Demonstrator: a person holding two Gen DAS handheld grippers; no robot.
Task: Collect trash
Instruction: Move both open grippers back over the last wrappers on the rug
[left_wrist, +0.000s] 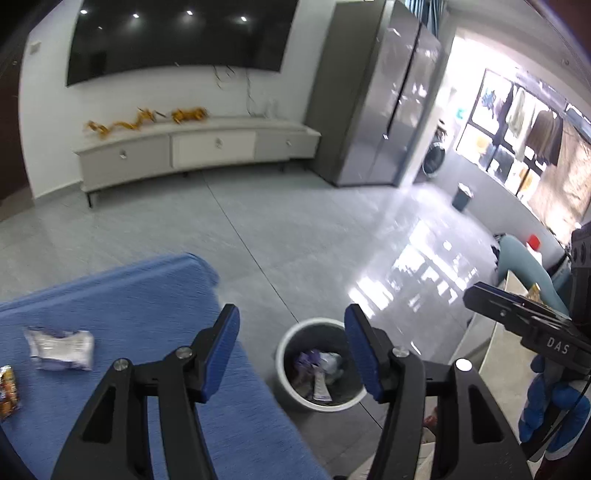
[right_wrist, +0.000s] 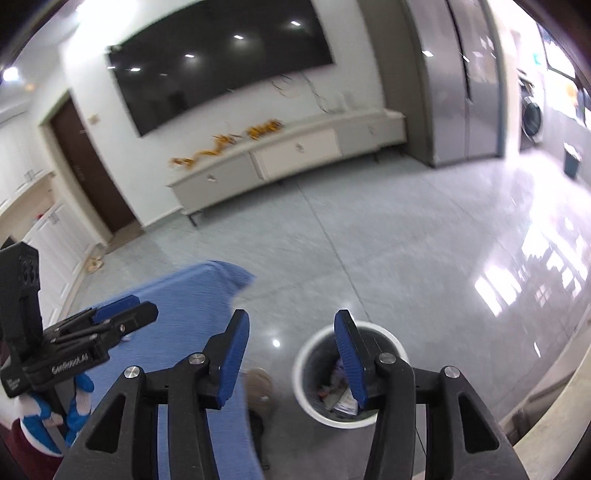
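A white-rimmed trash bin (left_wrist: 285, 350) stands on the floor beside a blue-covered table (left_wrist: 129, 295), with several wrappers (left_wrist: 325, 369) inside it. My left gripper (left_wrist: 291, 314) hangs open above the bin, nothing between its blue pads. A crumpled silver wrapper (left_wrist: 59, 349) and an orange snack packet (left_wrist: 7, 391) lie on the blue cover at the left. In the right wrist view my right gripper (right_wrist: 291, 315) is also open and empty, high over the same bin (right_wrist: 306, 354). Each gripper shows at the edge of the other's view, held by a blue-and-white gloved hand (left_wrist: 554, 406).
A long white TV cabinet (left_wrist: 192, 147) with orange items on top runs along the far wall under a dark screen. A tall grey cabinet (left_wrist: 384, 110) stands to its right. A small dark bin (left_wrist: 463, 195) and a teal chair (left_wrist: 524, 262) are at the right, on glossy grey floor.
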